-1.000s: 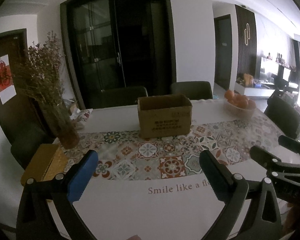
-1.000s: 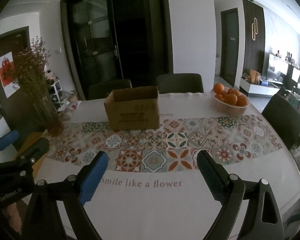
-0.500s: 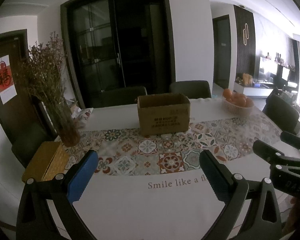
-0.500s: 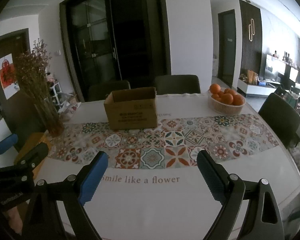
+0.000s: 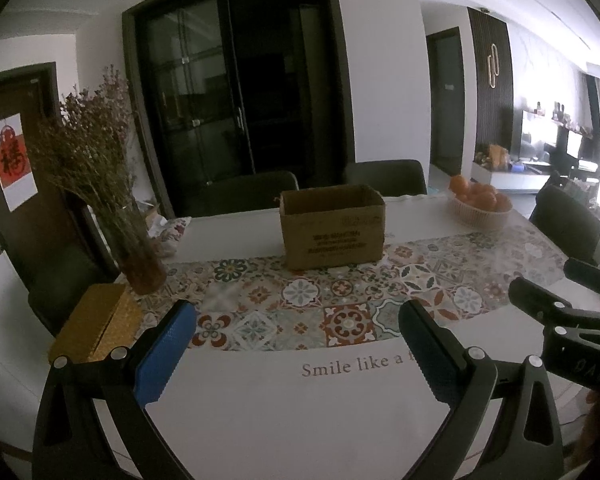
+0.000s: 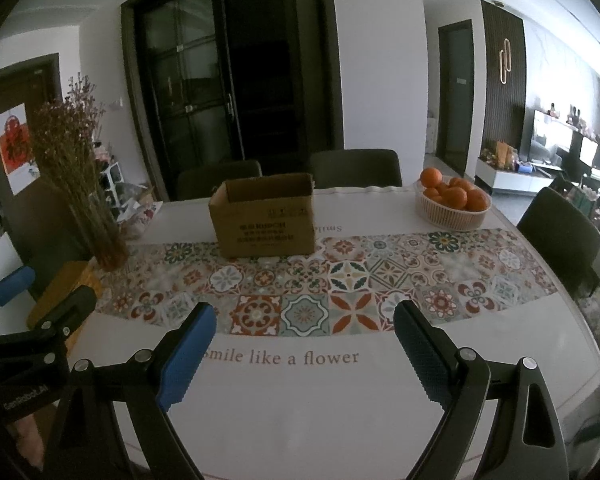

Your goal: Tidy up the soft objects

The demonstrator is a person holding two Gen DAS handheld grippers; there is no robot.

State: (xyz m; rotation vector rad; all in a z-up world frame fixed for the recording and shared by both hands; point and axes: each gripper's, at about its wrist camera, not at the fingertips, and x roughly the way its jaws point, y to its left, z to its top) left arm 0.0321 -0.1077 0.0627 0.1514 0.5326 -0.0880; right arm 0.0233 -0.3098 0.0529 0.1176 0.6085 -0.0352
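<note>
1. Left wrist view: my left gripper (image 5: 296,332) hovers over the table (image 5: 284,408), fingers apart, empty. Cardboard box (image 5: 332,226) stands well ahead; I see no soft object.
2. Right wrist view: my right gripper (image 6: 304,336) likewise gapes, empty. I judge the step as searching; next I must locate the soft items.

Basket of oranges (image 6: 452,202) at table's far right; vase of dried flowers (image 5: 140,256) far left, beside woven gold box (image 5: 94,328)
</note>
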